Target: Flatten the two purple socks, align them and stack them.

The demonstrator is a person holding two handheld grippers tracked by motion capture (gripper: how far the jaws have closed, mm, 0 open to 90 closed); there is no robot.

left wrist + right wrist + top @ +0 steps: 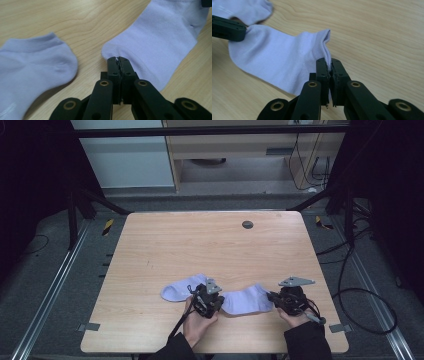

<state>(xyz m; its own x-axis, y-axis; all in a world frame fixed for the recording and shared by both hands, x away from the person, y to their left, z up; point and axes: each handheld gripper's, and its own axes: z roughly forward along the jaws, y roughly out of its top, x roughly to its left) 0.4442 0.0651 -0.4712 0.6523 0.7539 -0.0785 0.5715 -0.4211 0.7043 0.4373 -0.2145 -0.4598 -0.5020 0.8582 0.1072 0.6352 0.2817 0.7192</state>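
Wooden table (165, 245), 2 socks (180, 290) (247, 299)

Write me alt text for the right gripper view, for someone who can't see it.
The right gripper's two black jaws are shut on the ribbed cuff edge of a pale lilac ankle sock stretched over a light wooden table. The left gripper holds the sock's far end at upper left, with a second pale lilac sock beyond it.

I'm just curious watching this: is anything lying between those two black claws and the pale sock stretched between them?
Nothing visible. The left gripper is shut on one end of the pale lilac fabric sock, the right gripper on its ribbed cuff. The second lilac sock lies apart on the wooden table.
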